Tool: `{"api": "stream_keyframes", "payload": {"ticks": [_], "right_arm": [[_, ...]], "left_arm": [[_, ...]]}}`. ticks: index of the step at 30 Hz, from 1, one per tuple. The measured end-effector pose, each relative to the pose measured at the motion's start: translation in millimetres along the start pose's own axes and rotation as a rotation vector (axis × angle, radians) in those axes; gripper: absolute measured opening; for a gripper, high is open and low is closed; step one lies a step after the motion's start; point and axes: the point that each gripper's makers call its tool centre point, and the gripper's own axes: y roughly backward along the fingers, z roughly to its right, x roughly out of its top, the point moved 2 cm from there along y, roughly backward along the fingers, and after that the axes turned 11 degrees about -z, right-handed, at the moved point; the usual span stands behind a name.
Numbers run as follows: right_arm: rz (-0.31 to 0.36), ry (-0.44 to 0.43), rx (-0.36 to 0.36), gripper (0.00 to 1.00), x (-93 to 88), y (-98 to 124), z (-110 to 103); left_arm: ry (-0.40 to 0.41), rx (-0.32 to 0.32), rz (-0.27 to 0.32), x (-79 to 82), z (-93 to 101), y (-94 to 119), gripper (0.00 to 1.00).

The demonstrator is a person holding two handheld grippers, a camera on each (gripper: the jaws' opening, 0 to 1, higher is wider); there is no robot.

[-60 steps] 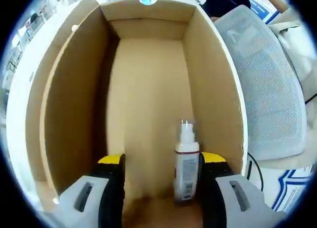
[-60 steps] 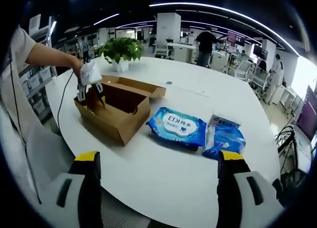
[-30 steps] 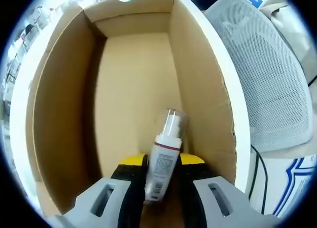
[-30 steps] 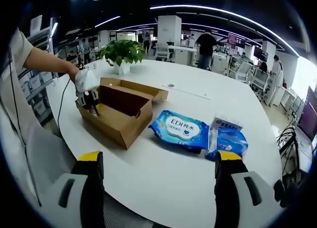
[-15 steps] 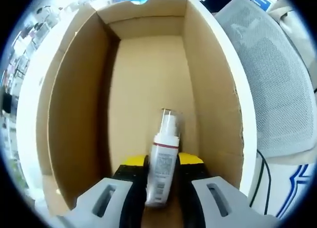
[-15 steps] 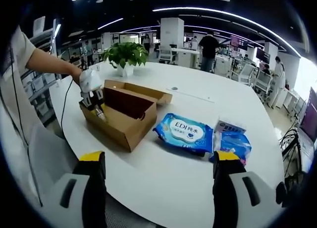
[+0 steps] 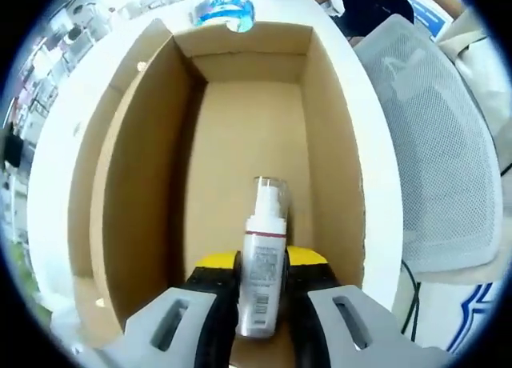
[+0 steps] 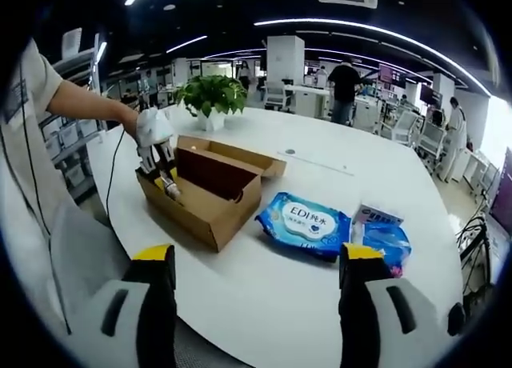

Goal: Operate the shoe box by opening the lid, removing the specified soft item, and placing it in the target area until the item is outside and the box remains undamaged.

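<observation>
The round white table (image 8: 320, 248) carries everything, and the open cardboard shoe box (image 8: 204, 194) is the landmark on it, lid flap folded back on its far side. Just off the box's right end lies a blue wet-wipe pack (image 8: 306, 222), and beyond that, a smaller blue-and-white tissue pack (image 8: 376, 228). A potted plant (image 8: 212, 96) stands behind the box. At the box's left end, the left gripper (image 7: 262, 272) has its jaws closed tight on a small white spray bottle (image 7: 262, 264), nozzle pointing along the box floor, the bottle low between the cardboard walls; from the right gripper view the bottle appears about level with the rim. The right gripper (image 8: 252, 292) hangs wide open and empty, well back from the box.

The risk now: the bottle is slick and pinched on its body, so a tilt could let it slip back inside, or catch the near wall and dent the cardboard or drag the box.
</observation>
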Motion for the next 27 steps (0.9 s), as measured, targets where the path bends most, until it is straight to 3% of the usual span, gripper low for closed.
{"api": "stream_keyframes", "payload": {"ticks": [27], "right_arm": [[0.024, 0.090, 0.095, 0.68, 19.2, -15, -27]], "left_arm": [[0.005, 0.051, 0.233, 52.6, 16.9, 56, 0.18]]}}
